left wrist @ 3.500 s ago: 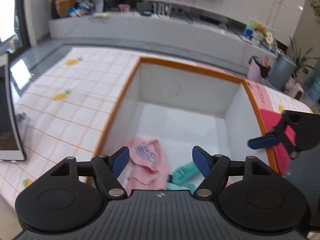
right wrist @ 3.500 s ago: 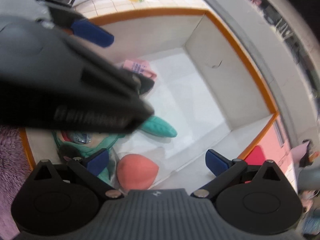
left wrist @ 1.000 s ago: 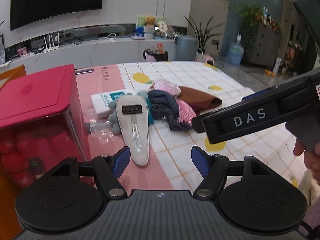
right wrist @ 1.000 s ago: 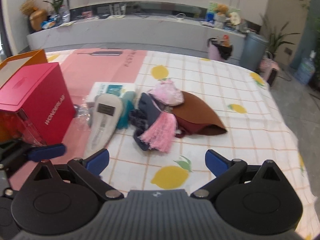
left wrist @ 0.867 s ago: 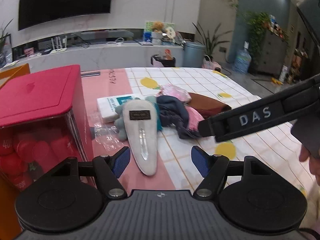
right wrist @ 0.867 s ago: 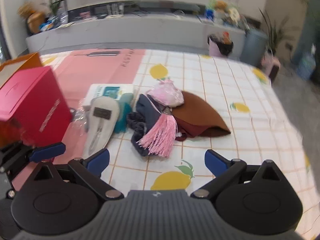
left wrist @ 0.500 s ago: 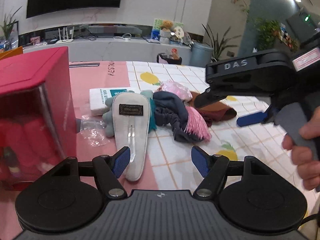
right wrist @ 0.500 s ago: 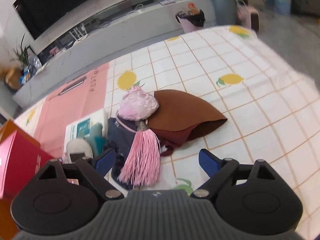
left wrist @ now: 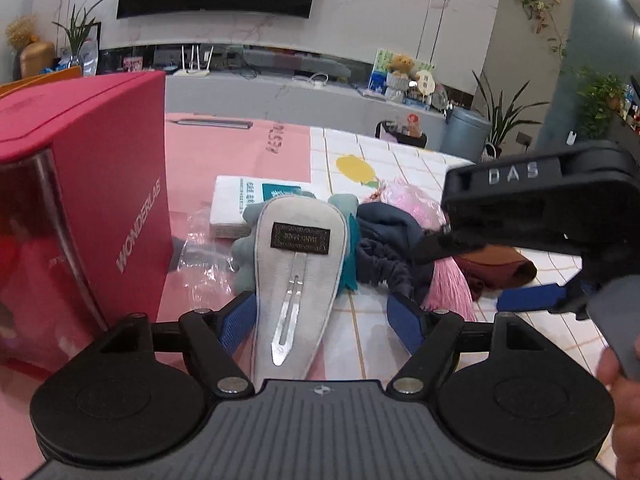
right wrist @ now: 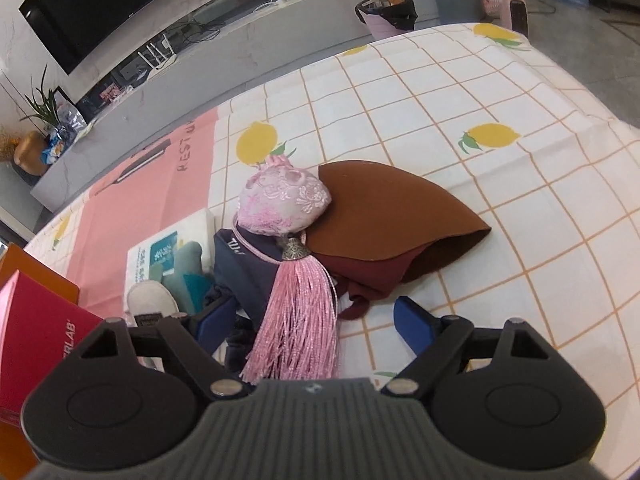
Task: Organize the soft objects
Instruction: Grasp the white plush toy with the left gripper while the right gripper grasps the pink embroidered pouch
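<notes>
Soft items lie heaped mid-frame: grey pouch point(left wrist: 298, 256) between the opening left gripper point(left wrist: 322, 318) fingers, untouched; pink tassel sachet point(right wrist: 294, 280) between the closing right gripper point(right wrist: 310, 326) fingers, not yet pinched.

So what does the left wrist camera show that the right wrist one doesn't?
Only the left wrist view shows the grey pouch's metal clip and the right gripper from outside, jaws closing. Only the right wrist view shows the whole brown cloth. Both show the pink tasselled sachet, navy fabric, tissue pack and red box.
</notes>
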Demonstrator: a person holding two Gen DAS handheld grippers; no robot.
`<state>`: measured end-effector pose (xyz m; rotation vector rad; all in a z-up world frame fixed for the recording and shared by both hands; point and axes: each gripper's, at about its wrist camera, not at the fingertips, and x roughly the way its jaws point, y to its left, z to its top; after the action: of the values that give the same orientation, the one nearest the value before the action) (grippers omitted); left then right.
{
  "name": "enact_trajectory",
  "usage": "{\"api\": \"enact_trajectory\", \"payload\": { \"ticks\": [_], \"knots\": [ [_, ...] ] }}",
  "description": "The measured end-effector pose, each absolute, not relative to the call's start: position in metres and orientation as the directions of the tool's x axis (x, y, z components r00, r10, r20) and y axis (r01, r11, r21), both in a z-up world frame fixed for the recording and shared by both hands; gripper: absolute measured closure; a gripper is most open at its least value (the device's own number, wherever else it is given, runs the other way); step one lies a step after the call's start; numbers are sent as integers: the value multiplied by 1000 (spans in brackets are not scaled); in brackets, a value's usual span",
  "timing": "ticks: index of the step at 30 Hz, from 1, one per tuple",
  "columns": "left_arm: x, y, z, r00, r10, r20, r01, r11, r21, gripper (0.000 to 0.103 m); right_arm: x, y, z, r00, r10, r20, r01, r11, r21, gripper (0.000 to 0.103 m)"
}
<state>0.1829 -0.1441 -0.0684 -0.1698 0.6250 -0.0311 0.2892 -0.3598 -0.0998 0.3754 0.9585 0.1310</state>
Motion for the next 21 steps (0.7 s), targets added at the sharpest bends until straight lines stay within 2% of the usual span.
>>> {"api": "enact_trajectory", "payload": {
  "ticks": [4,7,11,14,18,20,21],
  "knots": [
    [183,-143,-69,811,-98,-577,-9,984,-180,13,287,-356,-99,569,254,-782,44,940,337,25],
    [179,-136,-69,811,-153,-564,34,976,-216,26,285,-353,-99,568,244,-786,29,948,316,25],
    [172,-128,-69,815,-104,-571,-19,978,-206,69,282,-347,-99,566,223,-794,-7,964,266,25],
    [168,-123,-69,812,-124,-570,-8,975,-224,80,279,-340,-100,568,203,-798,-42,975,219,29],
    [159,-123,-68,813,-109,-572,-3,982,-191,81,278,-344,-100,585,184,-790,-2,974,225,39],
    [152,-127,-67,816,-98,-569,8,987,-158,81,278,-344,-99,590,175,-788,0,976,217,54],
    [148,-127,-67,818,-95,-567,6,988,-157,81,278,-345,-99,593,169,-787,-1,978,210,54]
  ]
}}
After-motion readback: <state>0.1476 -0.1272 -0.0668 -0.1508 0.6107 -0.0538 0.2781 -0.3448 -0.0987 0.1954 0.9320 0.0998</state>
